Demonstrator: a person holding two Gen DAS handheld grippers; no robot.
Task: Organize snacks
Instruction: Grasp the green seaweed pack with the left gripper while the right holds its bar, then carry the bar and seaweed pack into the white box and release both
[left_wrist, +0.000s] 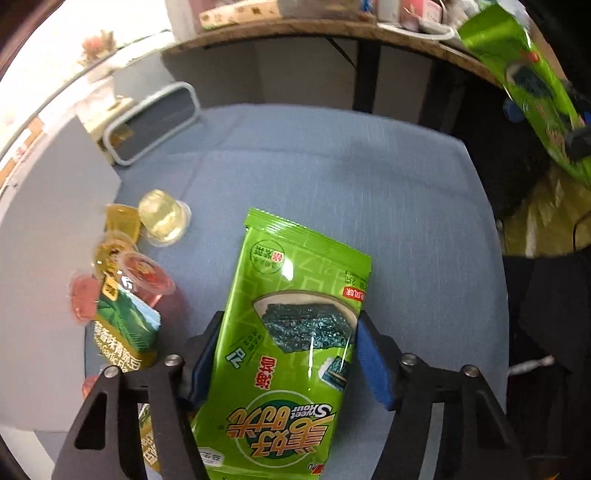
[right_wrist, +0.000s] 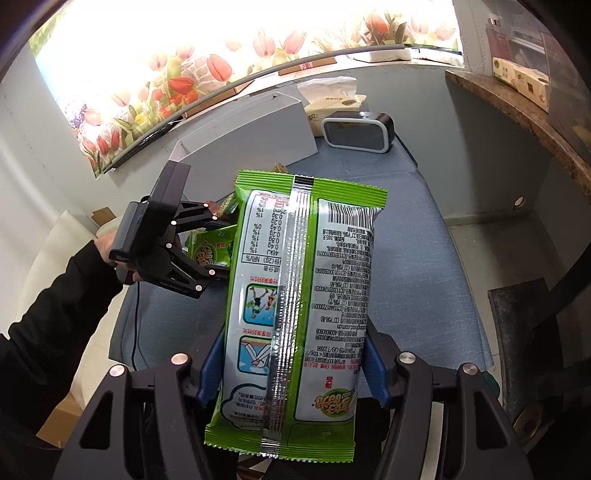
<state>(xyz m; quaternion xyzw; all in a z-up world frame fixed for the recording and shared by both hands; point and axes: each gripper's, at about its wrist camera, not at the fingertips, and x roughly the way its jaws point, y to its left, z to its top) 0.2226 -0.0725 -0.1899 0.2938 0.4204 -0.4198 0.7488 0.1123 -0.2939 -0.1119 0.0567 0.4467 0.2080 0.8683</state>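
My left gripper (left_wrist: 286, 354) is shut on a green seaweed snack packet (left_wrist: 291, 332), printed side up, above the blue-grey tabletop (left_wrist: 369, 177). My right gripper (right_wrist: 291, 362) is shut on a second green seaweed packet (right_wrist: 303, 295), back side with seam and barcode facing me. That second packet also shows at the top right of the left wrist view (left_wrist: 532, 85). The left gripper appears in the right wrist view (right_wrist: 218, 254), holding its packet (right_wrist: 212, 251) to the left of mine.
Jelly cups (left_wrist: 162, 218) and a green-and-gold pea snack bag (left_wrist: 122, 328) lie at the table's left edge. A grey box wall (left_wrist: 48, 236), a small clock (right_wrist: 356, 131), a tissue pack (right_wrist: 332, 101) and a wooden shelf (right_wrist: 524, 122) surround the table.
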